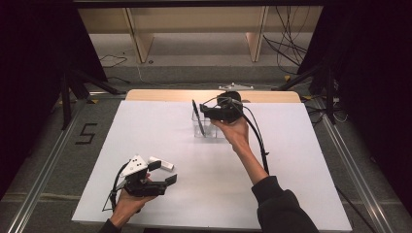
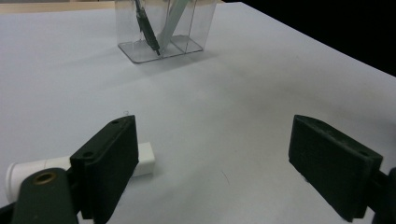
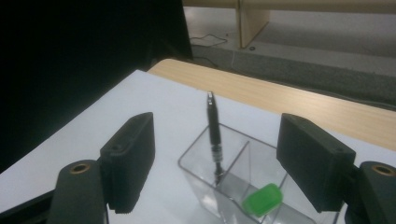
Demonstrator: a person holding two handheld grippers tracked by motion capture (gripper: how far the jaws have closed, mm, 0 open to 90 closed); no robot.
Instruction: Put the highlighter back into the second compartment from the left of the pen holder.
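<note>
Dark curtains closed off both sides of the room, with pale wooden shelving at the far end and cables trailing across the grey floor. White sheeting covered the surface [image 1: 145, 126], leaving a strip of bare wood along its far edge.

At the near left, the left hand-held gripper [image 1: 163, 173] rested low, its jaws spread wide with nothing between them. A white cylindrical piece [image 2: 140, 161] lay just beside its left jaw, apparently waiting to be picked up.

Farther right, toward the far middle, a clear divided holder [image 3: 233, 186] stood upright. A dark pen [image 3: 214, 135] leaned in one compartment, tip down, and a green-capped item [image 3: 262, 199] sat in the next one. The right hand-held gripper [image 3: 219, 163] hung above the holder, jaws released and well apart on either side of the pen without touching it, probably having dropped it in.
</note>
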